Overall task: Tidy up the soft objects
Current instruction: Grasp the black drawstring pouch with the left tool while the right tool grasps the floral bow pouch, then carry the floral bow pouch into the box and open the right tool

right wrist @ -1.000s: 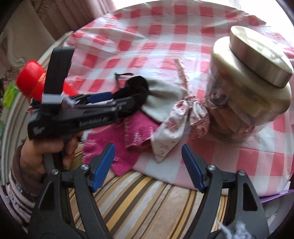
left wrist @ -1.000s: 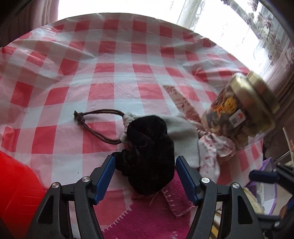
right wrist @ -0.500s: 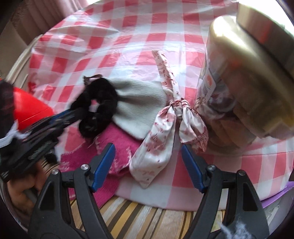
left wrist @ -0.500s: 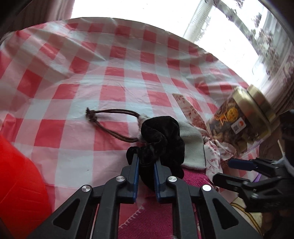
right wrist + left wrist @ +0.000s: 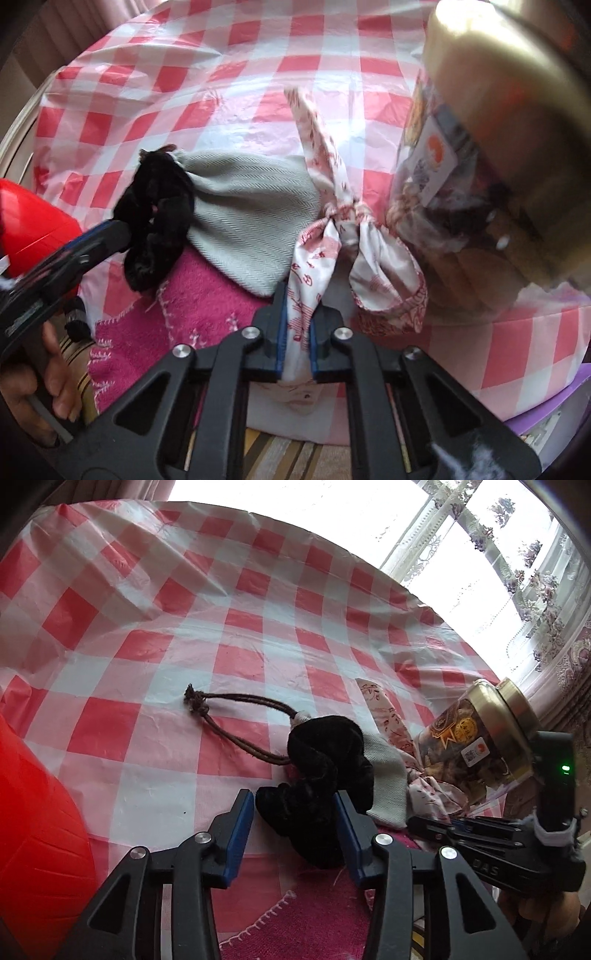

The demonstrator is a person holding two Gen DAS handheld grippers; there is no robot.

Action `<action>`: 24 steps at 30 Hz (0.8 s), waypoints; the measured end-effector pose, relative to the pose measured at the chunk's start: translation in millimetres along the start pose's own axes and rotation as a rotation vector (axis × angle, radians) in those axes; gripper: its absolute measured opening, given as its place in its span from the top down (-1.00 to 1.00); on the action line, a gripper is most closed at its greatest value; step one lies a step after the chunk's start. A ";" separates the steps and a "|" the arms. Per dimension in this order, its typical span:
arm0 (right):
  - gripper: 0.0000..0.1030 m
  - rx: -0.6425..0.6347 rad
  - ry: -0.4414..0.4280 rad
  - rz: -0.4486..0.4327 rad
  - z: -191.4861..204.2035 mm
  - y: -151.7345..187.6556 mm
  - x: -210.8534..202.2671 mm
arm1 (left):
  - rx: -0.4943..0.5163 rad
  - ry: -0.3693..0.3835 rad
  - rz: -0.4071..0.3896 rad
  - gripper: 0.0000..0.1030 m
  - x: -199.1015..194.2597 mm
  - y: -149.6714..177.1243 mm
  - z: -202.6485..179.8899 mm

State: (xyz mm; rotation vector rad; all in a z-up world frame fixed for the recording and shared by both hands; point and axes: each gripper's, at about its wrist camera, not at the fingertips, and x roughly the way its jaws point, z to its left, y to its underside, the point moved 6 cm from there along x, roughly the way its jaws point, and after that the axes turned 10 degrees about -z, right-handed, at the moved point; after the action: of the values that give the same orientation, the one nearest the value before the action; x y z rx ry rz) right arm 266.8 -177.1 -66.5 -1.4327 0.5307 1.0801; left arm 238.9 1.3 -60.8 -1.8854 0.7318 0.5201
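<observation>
left gripper [image 5: 295,808]: jaws parted, straddling the black scrunchie [image 5: 325,775], gripping nothing.
right gripper [image 5: 295,328]: clenched on one tail of the floral scarf [image 5: 347,229].
pile: scrunchie lies on the grey pouch [image 5: 251,214], at 9 o'clock of the scarf knot; pink towel [image 5: 192,295] underneath.
jar [image 5: 491,177]: touching the scarf at 3 o'clock.
risk: pulling the scarf may drag its far bow against the jar and tip it, judging by the contact.
risk two: the scrunchie may snag the pouch cord [image 5: 236,716].

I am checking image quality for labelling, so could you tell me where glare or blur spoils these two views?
Left wrist view: the window is blown out white, while the black scrunchie stays sharp. Right wrist view: the glass jar is smeared with blur; the floral bow is crisp.
</observation>
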 end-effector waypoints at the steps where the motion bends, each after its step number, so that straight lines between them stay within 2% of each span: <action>1: 0.79 -0.003 -0.005 -0.012 0.3 -0.3 -5.1 | -0.005 0.005 0.019 0.13 4.4 2.4 1.2; 2: 0.79 -0.004 -0.011 -0.021 0.3 -0.4 -10.7 | -0.007 0.008 0.027 0.24 7.0 3.9 1.8; 3: 0.79 -0.001 -0.021 -0.030 -0.1 -0.5 -17.2 | -0.007 0.013 0.033 0.57 8.9 5.1 2.1; 4: 0.80 0.003 -0.030 -0.039 -0.2 -0.5 -24.1 | -0.008 0.016 0.037 0.66 9.7 5.7 2.2; 11: 0.80 0.034 -0.088 -0.090 -10.3 11.4 -79.2 | 0.013 0.033 -0.080 0.72 -16.6 -6.1 -4.3; 17: 0.80 0.069 -0.118 -0.135 -28.3 24.8 -128.3 | 0.022 0.044 -0.144 0.72 -40.3 -10.2 -13.5; 24: 0.80 0.127 -0.058 -0.201 -79.1 49.7 -191.0 | 0.054 0.090 -0.213 0.73 -74.4 -9.7 -43.3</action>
State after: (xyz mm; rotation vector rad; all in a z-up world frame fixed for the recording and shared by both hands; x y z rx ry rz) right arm 160.7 -312.9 58.1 -1.3094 0.3973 0.9097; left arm 193.1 -16.2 10.6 -1.9186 0.5875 0.2796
